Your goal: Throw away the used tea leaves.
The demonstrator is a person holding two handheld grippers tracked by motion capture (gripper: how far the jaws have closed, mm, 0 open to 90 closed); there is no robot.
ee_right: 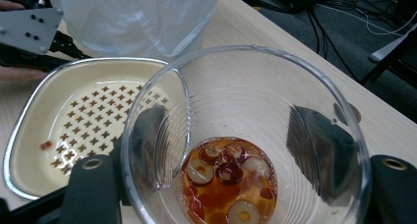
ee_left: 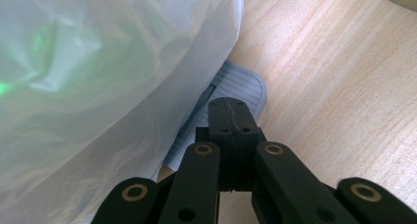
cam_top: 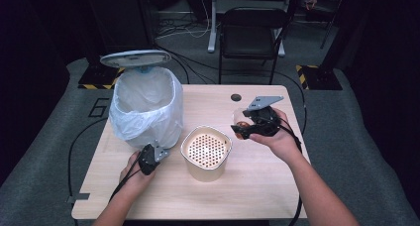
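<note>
Closed left claw (ee_left: 231, 117) on grey pedal (ee_left: 236, 86), white bag (ee_left: 98, 86) beside, wooden table (ee_left: 334, 86)

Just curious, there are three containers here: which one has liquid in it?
The clear plastic cup clamped in the right gripper: amber liquid with fruit slices. The cream strainer tub and the bag-lined bin show no liquid.

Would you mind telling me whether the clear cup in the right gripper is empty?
No, the clear cup holds amber liquid with round fruit slices at its bottom, as the right gripper view shows.
</note>
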